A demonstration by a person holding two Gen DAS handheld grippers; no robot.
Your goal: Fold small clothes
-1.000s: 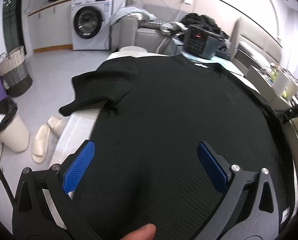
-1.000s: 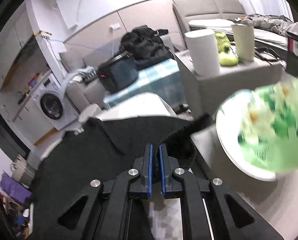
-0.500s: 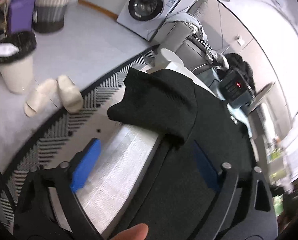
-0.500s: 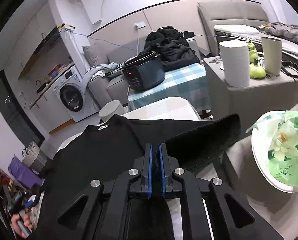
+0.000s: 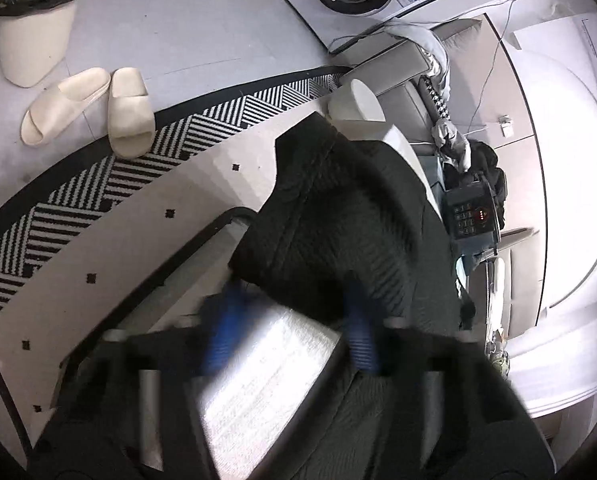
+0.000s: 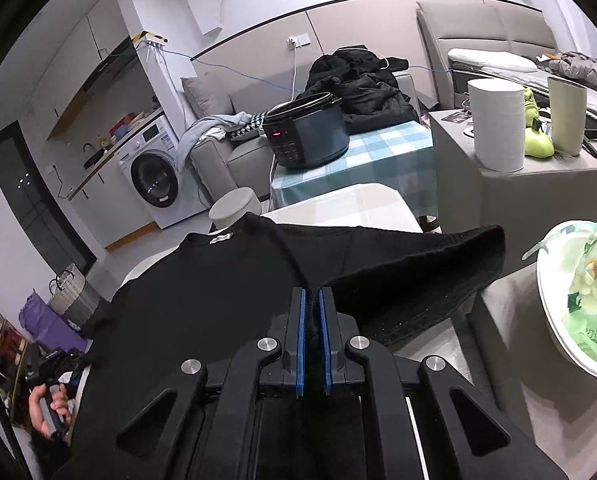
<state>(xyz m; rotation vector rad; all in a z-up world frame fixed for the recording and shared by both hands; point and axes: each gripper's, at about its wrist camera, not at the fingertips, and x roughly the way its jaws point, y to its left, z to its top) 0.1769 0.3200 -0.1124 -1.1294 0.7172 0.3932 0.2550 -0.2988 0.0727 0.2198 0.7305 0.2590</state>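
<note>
A living room with a washing machine (image 6: pixel 154 176) and a grey sofa behind holds the low white table (image 5: pixel 254 364) where a black knit top (image 6: pixel 202 300) lies spread, neck label at the far end.

The right gripper (image 6: pixel 312 344) has its jaws pressed together on a pinch of the top's right edge, just where the right sleeve (image 6: pixel 426 276) branches off and sticks out over the table's side towards a white bowl of flowers (image 6: pixel 578 304).

The left gripper (image 5: pixel 290 336), blurred in its own view, has just been closing its jaws around the hem of the left sleeve (image 5: pixel 318 216), which lies near the table's left edge. Through the blur I cannot tell whether the pads press the cloth yet.

The risk, as I judge it: the left jaws may catch only a sliver of sleeve hem, so the knit slips free when lifted. A pull from the right while the left grip is unsure could drag the top askew, and the overhanging sleeve might sweep the bowl.
</note>
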